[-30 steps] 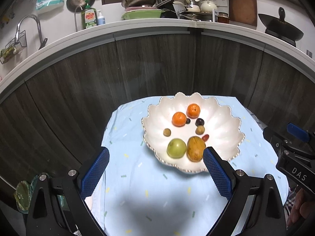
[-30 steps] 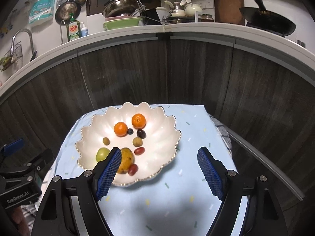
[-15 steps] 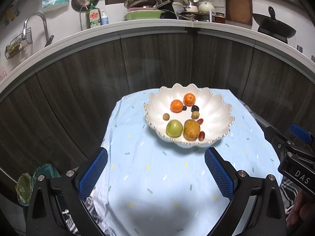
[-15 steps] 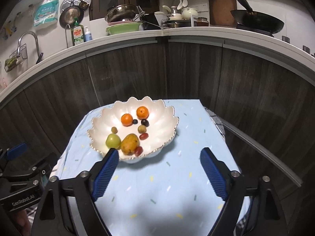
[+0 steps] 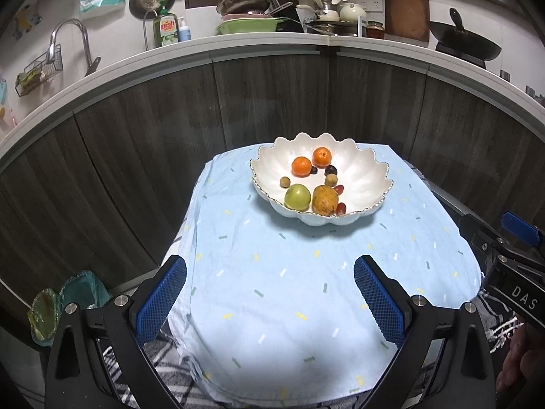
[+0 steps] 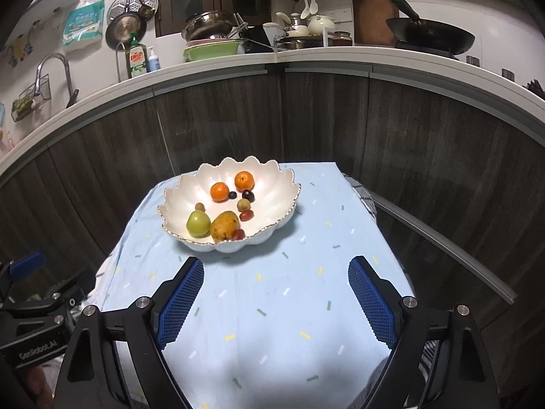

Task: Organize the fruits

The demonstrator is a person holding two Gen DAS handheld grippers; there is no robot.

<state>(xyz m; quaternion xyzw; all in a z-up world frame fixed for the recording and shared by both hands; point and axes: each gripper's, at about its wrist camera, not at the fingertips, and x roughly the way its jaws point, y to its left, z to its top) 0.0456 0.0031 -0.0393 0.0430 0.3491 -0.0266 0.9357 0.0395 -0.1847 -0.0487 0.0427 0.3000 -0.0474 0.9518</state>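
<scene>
White scalloped bowl [image 5: 368, 184] sits on the blue speckled cloth [image 5: 306, 289], ahead of both sets of fingers and clear of them. Your left gripper [image 5: 270, 293] stands released, its blue pads spread wide with only bare cloth between them; the bowl lies beyond the fingertips, slightly toward the right finger. Your right gripper [image 6: 276, 293] is likewise released (its jaws have just been opening), nothing between the pads; the bowl [image 6: 272, 201] lies beyond its left fingertip.

Bowl contents, read from the fingers outward:
- red grape [image 5: 341, 208] at the near rim, touching the yellow-brown mango [image 5: 325, 199];
- green apple [image 5: 297, 197] just beside the mango, on the left-finger side;
- second red grape [image 5: 338, 189], two small tan fruits [image 5: 331, 179] and a dark plum [image 5: 330, 170] in the middle;
- two oranges [image 5: 301, 166] farthest from the fingertips, a small dark berry [image 5: 313, 170] beside them.

No fruit lies on the cloth. Each gripper shows at the edge of the other's view, well apart.
</scene>
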